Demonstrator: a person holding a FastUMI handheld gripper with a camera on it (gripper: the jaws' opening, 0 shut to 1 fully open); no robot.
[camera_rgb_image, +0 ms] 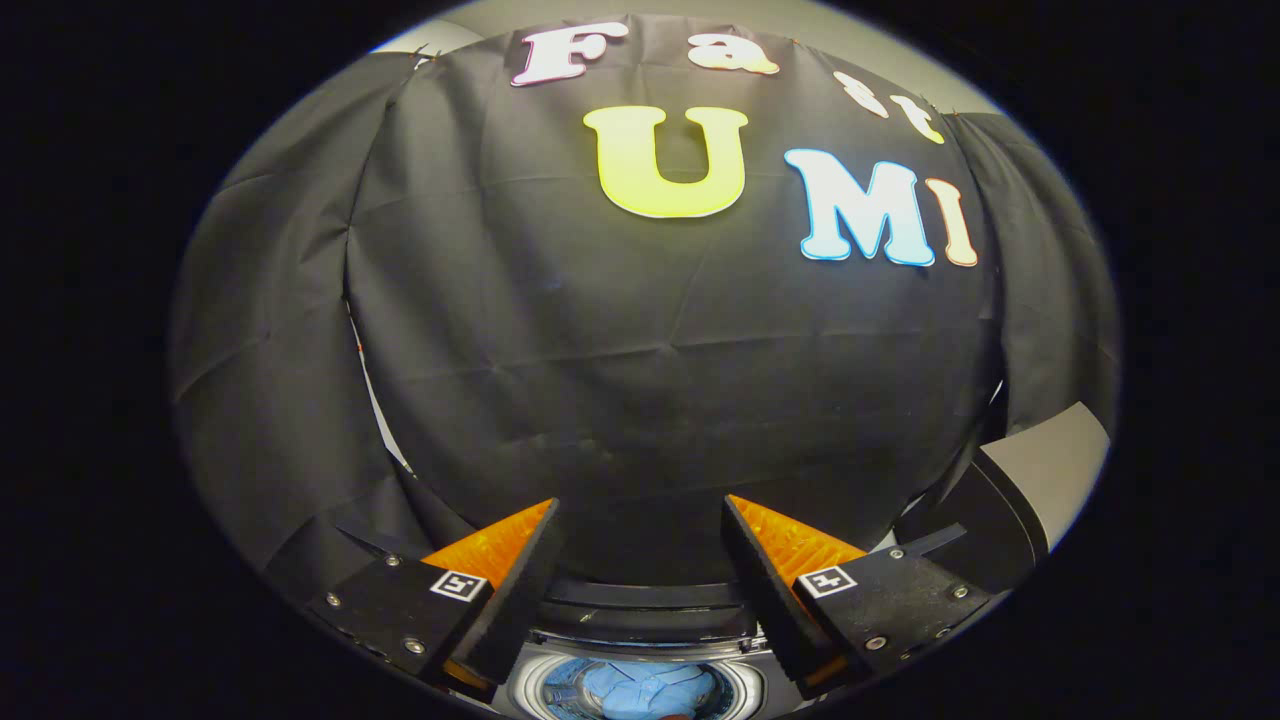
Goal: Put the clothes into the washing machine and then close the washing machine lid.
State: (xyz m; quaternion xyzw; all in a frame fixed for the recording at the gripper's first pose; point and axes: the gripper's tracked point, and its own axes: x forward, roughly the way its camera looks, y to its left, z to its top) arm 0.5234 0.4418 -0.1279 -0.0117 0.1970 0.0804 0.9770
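My gripper (640, 545) is open, its two fingers spread wide with nothing between them, held up facing the booth's black cloth wall. Below the fingers lies the top-loading washing machine (640, 610), its round drum opening seen from above. Light blue clothes (640, 690) lie inside the drum, well below the fingertips. At the right, past the right finger, the machine's dark lid (985, 520) stands raised and tilted, with a grey outer face.
The black cloth wall (660, 360) hangs close ahead and wraps round both sides. A pale strip of the wall behind shows in a gap at the left (375, 400).
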